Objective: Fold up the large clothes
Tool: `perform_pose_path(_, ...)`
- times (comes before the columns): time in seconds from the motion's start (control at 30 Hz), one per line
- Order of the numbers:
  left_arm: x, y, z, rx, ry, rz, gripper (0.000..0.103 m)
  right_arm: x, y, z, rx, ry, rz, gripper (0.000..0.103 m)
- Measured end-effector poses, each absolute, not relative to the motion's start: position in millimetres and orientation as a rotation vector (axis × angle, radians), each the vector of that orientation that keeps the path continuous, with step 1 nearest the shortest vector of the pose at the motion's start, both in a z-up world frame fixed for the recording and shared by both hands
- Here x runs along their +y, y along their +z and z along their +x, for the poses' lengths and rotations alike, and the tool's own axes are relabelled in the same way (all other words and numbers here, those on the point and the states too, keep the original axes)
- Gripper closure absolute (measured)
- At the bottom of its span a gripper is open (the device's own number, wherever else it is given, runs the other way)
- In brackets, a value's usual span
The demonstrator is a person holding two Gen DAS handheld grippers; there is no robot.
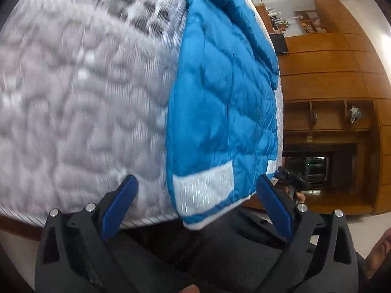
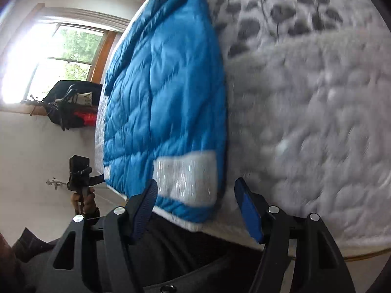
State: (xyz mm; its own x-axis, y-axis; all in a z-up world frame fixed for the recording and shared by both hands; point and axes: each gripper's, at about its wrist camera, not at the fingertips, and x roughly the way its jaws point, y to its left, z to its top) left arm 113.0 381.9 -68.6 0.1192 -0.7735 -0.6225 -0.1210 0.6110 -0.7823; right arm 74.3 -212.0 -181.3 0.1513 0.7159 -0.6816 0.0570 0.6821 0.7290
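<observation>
So the puffy blue quilted jacket (image 1: 220,102) lies folded on the white quilted mattress (image 1: 80,102). Left gripper (image 1: 198,210) and right gripper (image 2: 195,205) both hover near its hem, tongs spread wide, holding nothing.

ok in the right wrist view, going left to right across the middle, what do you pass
window → black bag on the sill → blue quilted jacket → white patterned mattress. Lower down, the left gripper shows at the jacket's left edge, and the right gripper stands open at its hem.
</observation>
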Motion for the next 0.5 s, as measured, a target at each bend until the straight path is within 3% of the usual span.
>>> perform_pose_path(0.37, 341, -74, 111, 1.402, -0.645, -0.857, 0.004, -199, -183, 66, 1.303, 0.617, 0.802, 0.037)
perform_pose_path(0.5, 338, -66, 109, 1.361, -0.657, -0.902, 0.010, -197, -184, 66, 1.281, 0.617, 0.802, 0.053)
